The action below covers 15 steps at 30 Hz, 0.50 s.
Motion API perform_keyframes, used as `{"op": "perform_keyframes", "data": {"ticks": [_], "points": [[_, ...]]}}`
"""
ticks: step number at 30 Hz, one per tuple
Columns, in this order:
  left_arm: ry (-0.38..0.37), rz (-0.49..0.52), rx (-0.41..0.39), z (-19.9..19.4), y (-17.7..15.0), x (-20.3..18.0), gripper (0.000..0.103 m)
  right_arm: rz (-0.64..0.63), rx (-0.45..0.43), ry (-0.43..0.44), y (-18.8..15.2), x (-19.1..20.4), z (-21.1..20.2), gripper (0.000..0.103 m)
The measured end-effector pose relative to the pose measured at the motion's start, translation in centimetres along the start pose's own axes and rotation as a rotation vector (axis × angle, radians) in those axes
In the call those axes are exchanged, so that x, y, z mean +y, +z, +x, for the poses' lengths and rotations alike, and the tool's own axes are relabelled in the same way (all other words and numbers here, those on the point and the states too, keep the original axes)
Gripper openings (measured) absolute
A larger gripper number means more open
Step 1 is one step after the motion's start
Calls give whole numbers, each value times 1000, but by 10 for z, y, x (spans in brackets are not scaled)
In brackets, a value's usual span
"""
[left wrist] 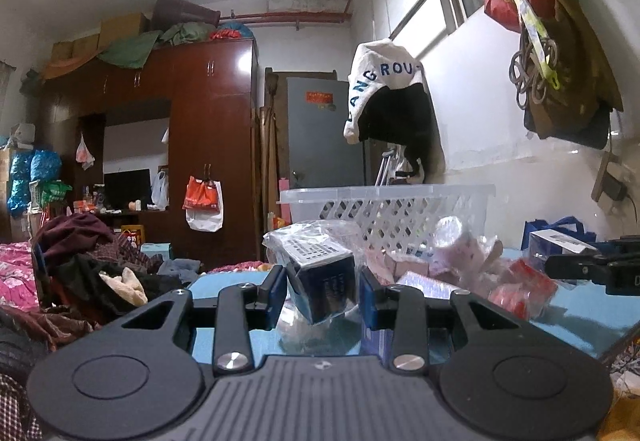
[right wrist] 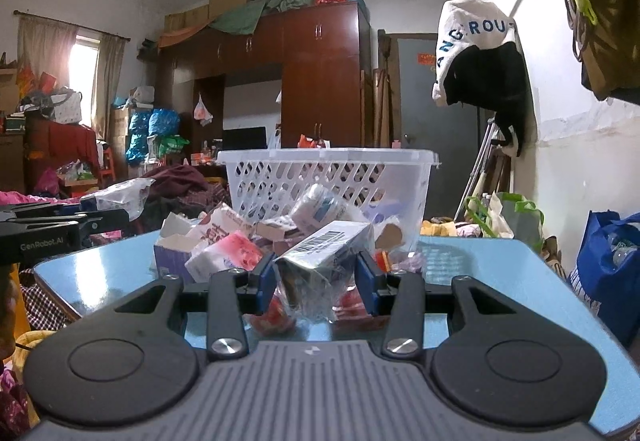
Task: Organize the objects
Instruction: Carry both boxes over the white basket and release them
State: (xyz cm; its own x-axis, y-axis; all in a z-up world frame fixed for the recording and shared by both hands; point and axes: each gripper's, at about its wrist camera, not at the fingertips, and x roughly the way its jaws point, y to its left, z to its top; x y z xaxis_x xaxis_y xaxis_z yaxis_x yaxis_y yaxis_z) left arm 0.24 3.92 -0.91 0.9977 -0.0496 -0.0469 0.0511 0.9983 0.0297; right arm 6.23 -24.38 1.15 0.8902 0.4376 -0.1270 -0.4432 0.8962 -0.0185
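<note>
A glossy blue table (right wrist: 480, 273) carries a white lattice basket (right wrist: 328, 177) at its far side. Before it lies a heap of wrapped packets (right wrist: 228, 253) and small boxes (right wrist: 172, 261).

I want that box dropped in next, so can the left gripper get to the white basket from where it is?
Probably yes. The left gripper, shut on a bagged dark box, faces the white basket across the blue table. Only low packets lie between, but it must rise above the rim.

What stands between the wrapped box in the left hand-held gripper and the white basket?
The left hand-held gripper holds the wrapped box off the blue table. A pile of packets lies before the white basket, low; above it, nothing visible blocks the rim.
</note>
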Motion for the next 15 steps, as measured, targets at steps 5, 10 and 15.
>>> {"op": "perform_keyframes", "data": {"ticks": [5, 10, 15], "points": [[-43, -23, -38, 12, 33, 3, 41, -19, -35, 5, 22, -2, 1, 46], [-127, -29, -37, 60, 94, -5, 41, -54, -75, 6, 76, -8, 32, 46], [-118, -8, 67, 149, 132, -20, 41, -62, -3, 1, 123, -24, 108, 46]]}}
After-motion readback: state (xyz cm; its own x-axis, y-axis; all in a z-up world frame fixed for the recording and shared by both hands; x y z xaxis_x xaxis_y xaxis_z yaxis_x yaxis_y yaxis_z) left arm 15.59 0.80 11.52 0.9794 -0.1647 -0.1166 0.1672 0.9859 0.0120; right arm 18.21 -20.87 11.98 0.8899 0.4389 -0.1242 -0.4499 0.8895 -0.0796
